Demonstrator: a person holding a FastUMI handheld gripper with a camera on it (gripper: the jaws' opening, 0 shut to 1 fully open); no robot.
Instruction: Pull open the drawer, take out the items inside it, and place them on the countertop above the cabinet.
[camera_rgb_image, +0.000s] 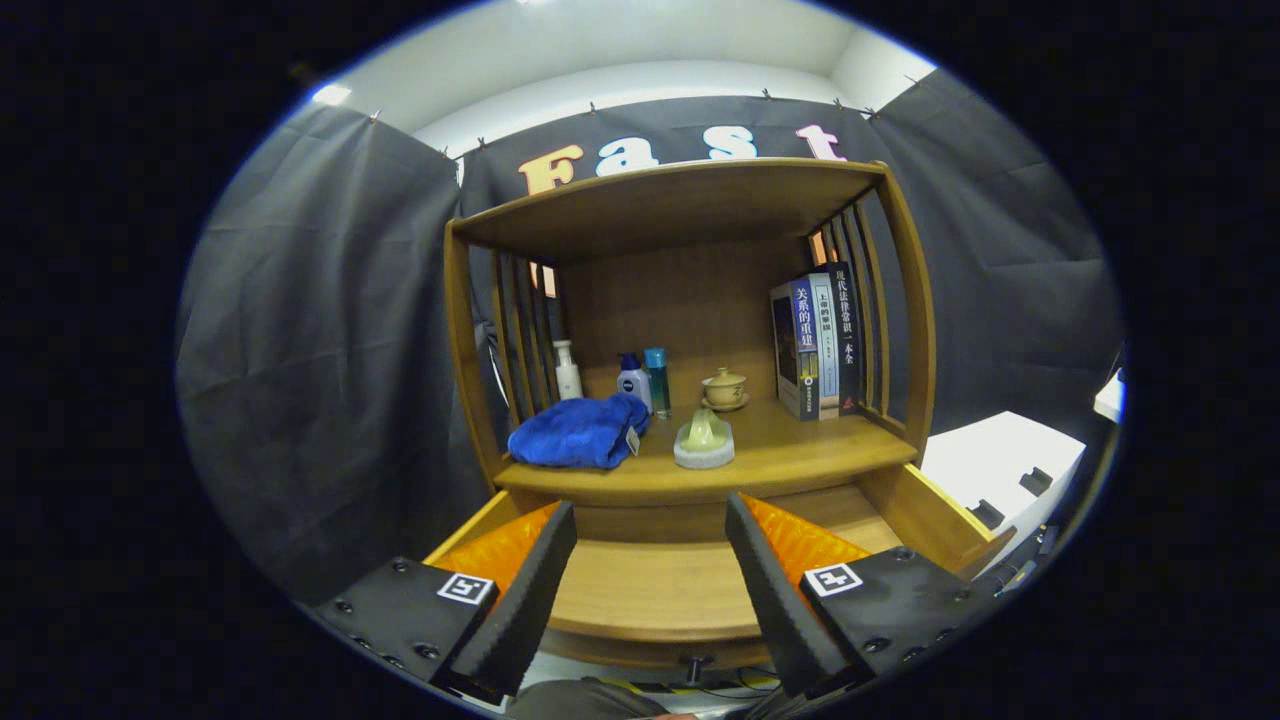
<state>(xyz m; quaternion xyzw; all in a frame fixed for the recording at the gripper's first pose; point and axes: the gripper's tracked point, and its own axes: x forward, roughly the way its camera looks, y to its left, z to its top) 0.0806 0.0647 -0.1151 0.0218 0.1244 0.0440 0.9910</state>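
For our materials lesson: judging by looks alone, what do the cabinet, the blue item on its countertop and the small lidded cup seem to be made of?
Cabinet: apparently wood or wood veneer, satin finish, with grain lines showing.
Blue cloth: soft plush fabric, matte, lying in folds.
Lidded cup: probably glazed ceramic, pale with a slight sheen.
The gripper hangs open over the pulled-out drawer.

One gripper (650, 580), fingers spread with nothing between them. One open drawer (660, 590). On the countertop (800, 455): one blue towel (580, 432), three bottles (568, 370), one lidded cup (724, 388), one pale dish (704, 442), and perhaps three books (815, 345).
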